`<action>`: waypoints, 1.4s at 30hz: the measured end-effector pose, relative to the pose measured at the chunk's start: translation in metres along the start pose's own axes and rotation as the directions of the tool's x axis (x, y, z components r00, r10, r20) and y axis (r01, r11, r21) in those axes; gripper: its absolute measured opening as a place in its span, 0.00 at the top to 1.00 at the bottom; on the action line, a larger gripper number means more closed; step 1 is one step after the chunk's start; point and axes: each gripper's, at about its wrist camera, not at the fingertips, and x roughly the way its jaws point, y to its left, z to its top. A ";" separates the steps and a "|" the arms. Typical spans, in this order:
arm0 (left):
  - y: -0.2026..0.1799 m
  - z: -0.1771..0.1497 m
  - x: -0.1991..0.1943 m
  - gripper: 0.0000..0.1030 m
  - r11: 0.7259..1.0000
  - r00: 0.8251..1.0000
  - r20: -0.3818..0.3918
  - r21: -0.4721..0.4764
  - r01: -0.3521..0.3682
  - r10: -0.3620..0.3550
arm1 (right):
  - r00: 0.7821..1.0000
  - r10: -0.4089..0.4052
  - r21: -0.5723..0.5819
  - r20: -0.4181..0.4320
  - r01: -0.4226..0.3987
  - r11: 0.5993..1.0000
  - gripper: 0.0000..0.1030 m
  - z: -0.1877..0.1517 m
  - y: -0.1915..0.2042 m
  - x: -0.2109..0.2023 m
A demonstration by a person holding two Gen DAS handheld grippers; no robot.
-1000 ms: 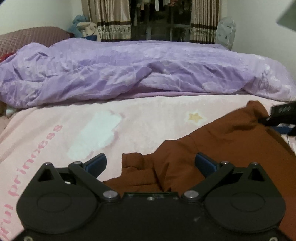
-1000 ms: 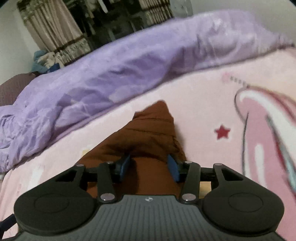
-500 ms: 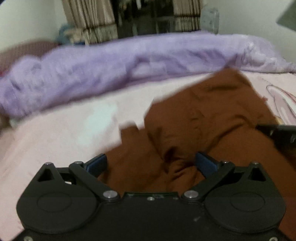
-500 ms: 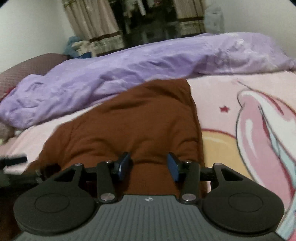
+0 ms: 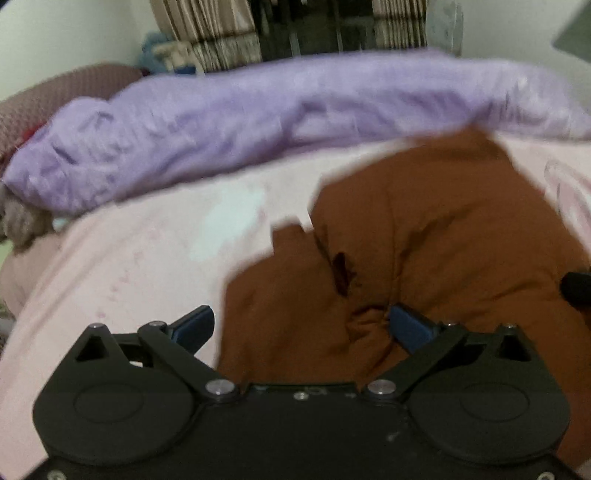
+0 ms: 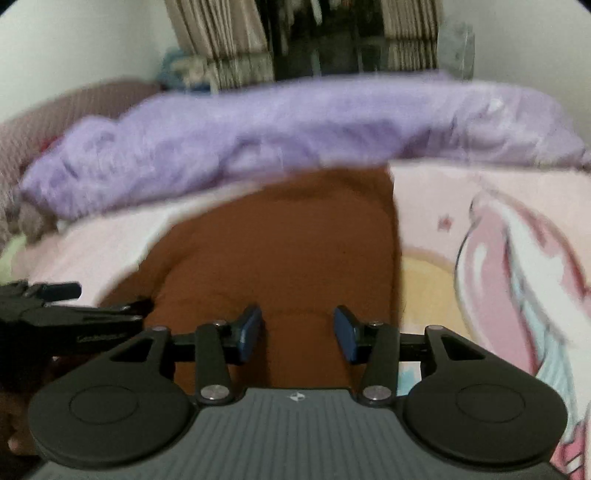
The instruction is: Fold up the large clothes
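A large brown garment (image 5: 436,236) lies spread on the pink bed sheet (image 5: 147,251). It also fills the middle of the right wrist view (image 6: 288,243). My left gripper (image 5: 301,326) is open, its jaws wide apart over the garment's near left edge. My right gripper (image 6: 297,332) has its jaws partly apart, with brown cloth lying between them; whether the pads pinch it I cannot tell. The left gripper shows at the left of the right wrist view (image 6: 55,314). Both views are blurred.
A rumpled purple duvet (image 5: 258,122) lies across the far side of the bed. A maroon pillow (image 5: 55,96) sits at the far left. Curtains (image 5: 221,33) and a dark window stand behind. A cartoon print (image 6: 517,277) covers the sheet at right.
The brown garment has been drawn out from a crumpled heap into a wider, flatter spread. Both grippers have risen and pulled back toward the near edge.
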 end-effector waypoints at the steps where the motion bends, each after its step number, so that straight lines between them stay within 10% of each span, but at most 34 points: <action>1: -0.001 -0.003 0.005 0.00 1.000 1.000 0.002 -0.009 -0.002 0.002 | 1.000 -0.016 0.002 0.006 0.016 1.000 0.43 -0.006 -0.003 0.014; 13: 0.013 -0.005 -0.071 0.01 0.999 0.996 0.083 -0.027 0.032 -0.029 | 0.999 -0.007 -0.016 0.037 0.008 1.000 0.44 -0.005 0.004 -0.047; 18: -0.002 -0.028 -0.034 0.00 0.999 0.998 -0.051 -0.016 0.037 -0.037 | 0.999 -0.032 -0.091 -0.034 0.029 0.995 0.38 -0.035 0.003 -0.009; 35: 0.002 -0.028 -0.062 0.00 0.999 0.999 0.000 -0.028 0.036 -0.036 | 0.998 -0.050 -0.091 -0.039 0.047 0.995 0.39 -0.032 0.004 -0.045; 42: 0.007 -0.038 -0.033 0.00 0.993 0.995 -0.051 -0.082 0.082 -0.086 | 0.997 0.020 0.070 -0.073 -0.015 0.997 0.14 -0.047 -0.027 -0.011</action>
